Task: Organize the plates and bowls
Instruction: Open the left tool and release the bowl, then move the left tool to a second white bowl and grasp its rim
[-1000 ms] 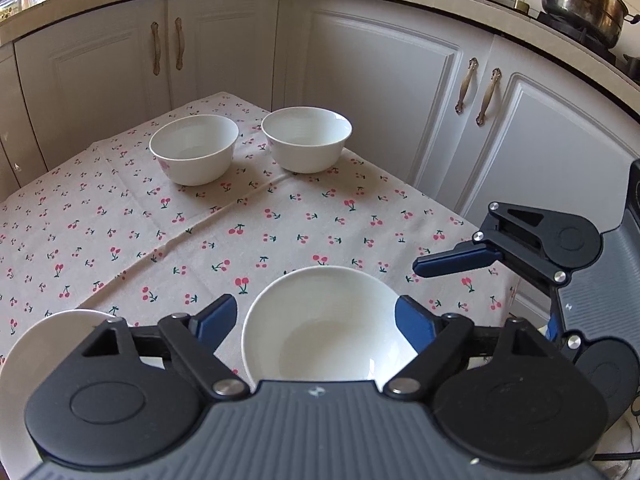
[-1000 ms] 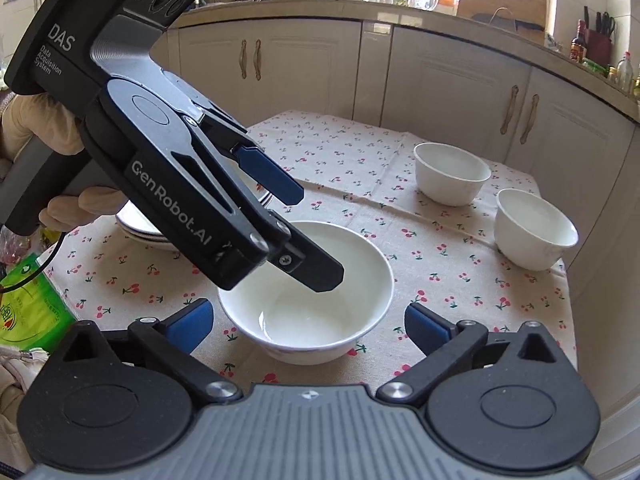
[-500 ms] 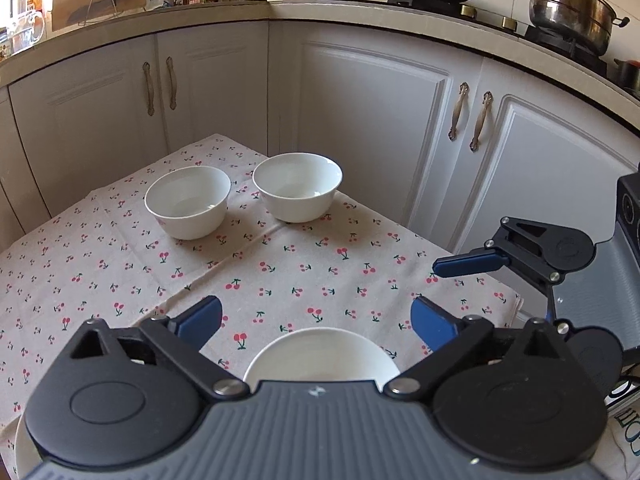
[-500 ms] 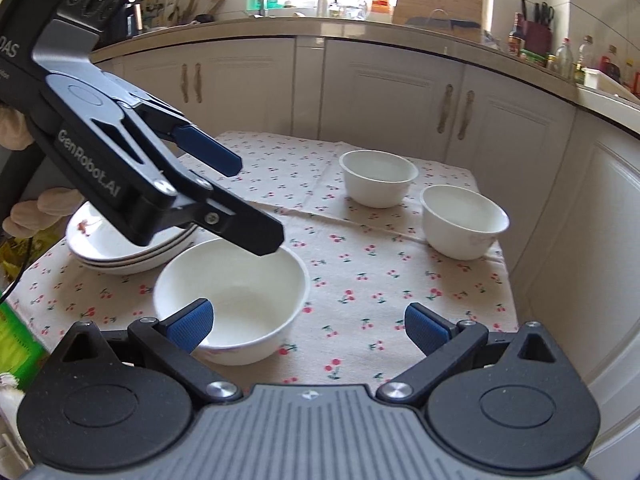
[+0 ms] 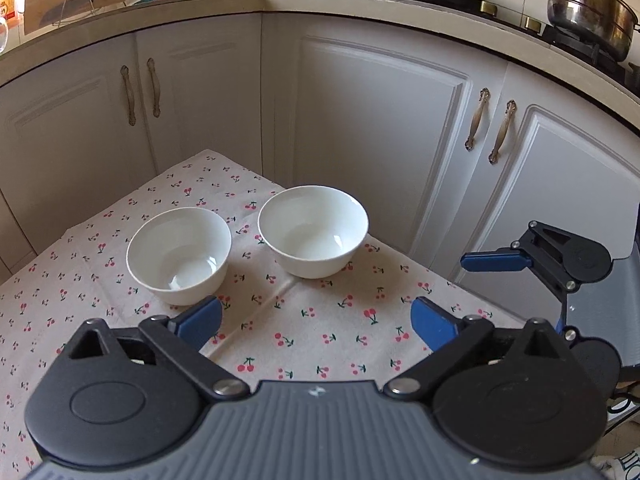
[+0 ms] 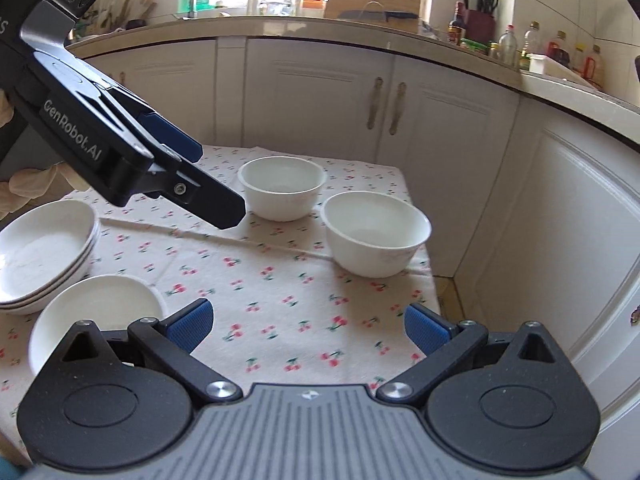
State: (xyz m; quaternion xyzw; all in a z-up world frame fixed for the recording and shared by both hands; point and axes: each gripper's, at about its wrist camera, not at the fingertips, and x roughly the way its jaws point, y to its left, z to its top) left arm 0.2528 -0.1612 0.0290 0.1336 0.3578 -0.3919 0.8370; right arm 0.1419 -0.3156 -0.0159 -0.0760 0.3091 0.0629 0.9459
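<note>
Two white bowls stand side by side at the far end of the cherry-print tablecloth (image 5: 320,332): the left bowl (image 5: 179,256) and the right bowl (image 5: 313,232). My left gripper (image 5: 316,318) hangs open above the cloth short of them, with nothing between its fingers. In the right wrist view the same bowls show as a far bowl (image 6: 282,192) and a nearer bowl (image 6: 376,236). A third white bowl (image 6: 96,304) rests at the lower left beside a stack of white plates (image 6: 44,252). My right gripper (image 6: 306,326) is open and empty over the cloth. The left gripper (image 6: 216,182) hovers at upper left.
White cabinet doors (image 5: 380,128) wrap around the table's far and right sides, close to the cloth's edge (image 6: 432,280). A steel pot (image 5: 588,16) sits on the stove above. A gloved hand (image 6: 24,184) holds the left gripper. One finger (image 5: 492,261) of the right gripper reaches in from the right.
The left gripper's jaws widened away from the near bowl, then it lifted and pulled back, so that bowl left its view. The right gripper swung right, toward the two far bowls.
</note>
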